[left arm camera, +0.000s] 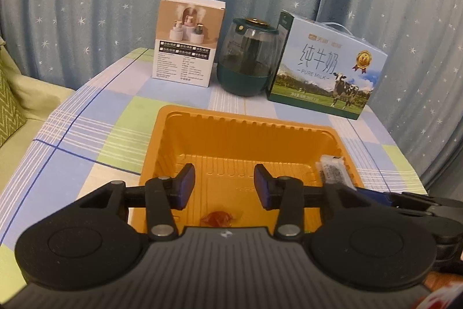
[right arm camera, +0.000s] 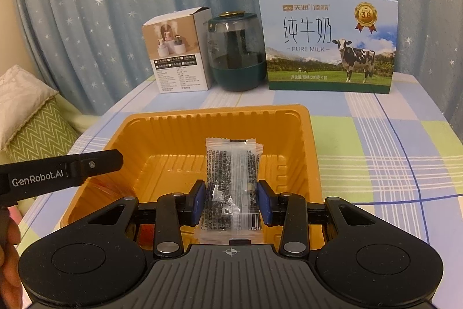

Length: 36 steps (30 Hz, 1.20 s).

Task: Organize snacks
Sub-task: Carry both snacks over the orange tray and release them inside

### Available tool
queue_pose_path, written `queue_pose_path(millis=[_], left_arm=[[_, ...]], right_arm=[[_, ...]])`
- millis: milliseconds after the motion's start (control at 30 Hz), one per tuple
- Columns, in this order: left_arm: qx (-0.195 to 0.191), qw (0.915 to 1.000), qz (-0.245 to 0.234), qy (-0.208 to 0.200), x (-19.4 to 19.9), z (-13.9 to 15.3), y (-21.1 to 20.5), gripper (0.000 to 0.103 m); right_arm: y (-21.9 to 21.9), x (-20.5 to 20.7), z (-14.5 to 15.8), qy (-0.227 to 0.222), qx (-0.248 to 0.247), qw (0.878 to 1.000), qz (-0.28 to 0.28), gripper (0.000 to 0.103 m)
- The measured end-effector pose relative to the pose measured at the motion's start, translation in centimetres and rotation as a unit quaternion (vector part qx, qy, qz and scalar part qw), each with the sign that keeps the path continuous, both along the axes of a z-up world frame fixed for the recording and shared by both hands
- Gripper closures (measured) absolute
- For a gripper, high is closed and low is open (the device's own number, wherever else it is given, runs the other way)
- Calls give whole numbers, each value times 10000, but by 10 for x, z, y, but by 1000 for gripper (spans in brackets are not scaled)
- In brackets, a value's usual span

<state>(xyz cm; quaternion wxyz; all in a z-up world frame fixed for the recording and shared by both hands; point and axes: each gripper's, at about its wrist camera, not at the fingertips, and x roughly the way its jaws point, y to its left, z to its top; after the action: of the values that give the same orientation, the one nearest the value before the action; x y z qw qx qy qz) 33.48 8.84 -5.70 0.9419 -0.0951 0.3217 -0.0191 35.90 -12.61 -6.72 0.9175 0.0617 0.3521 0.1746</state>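
Observation:
An orange plastic tray [left arm camera: 202, 123] sits on the checked tablecloth; it also shows in the right wrist view [right arm camera: 173, 118]. My left gripper [left arm camera: 224, 187] is open and empty above the tray's near side. A red wrapped candy [left arm camera: 218, 217] lies on the tray floor below it. My right gripper [right arm camera: 231, 201] is shut on a clear snack packet with dark contents [right arm camera: 231, 164], held over the tray. That packet shows at the tray's right edge in the left wrist view [left arm camera: 332, 173]. The left gripper's body [right arm camera: 58, 170] reaches in from the left in the right wrist view.
At the table's back stand a white humidifier box [left arm camera: 188, 42], a dark green jar [left arm camera: 249, 57] and a blue milk carton case [left arm camera: 330, 68]. A green zigzag cushion [right arm camera: 37, 129] lies on a sofa to the left. A starred blue curtain hangs behind.

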Motion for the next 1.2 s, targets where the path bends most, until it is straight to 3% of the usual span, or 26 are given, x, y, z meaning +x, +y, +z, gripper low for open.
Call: queue_pose_path(millis=[600,733,1200], left_arm=[[124,9998,137,5,-8,1,13,62],[128,9998,166,37,-8,0,15,60],[155,9998,136,3,-12,3,12,58]], right_arm=[[-3,3,-7,-32,202,9997,115,64],[-8,4,-8,-58,333,9994,16,55],[-15,-2,3,-276,321,9989,-193,54]])
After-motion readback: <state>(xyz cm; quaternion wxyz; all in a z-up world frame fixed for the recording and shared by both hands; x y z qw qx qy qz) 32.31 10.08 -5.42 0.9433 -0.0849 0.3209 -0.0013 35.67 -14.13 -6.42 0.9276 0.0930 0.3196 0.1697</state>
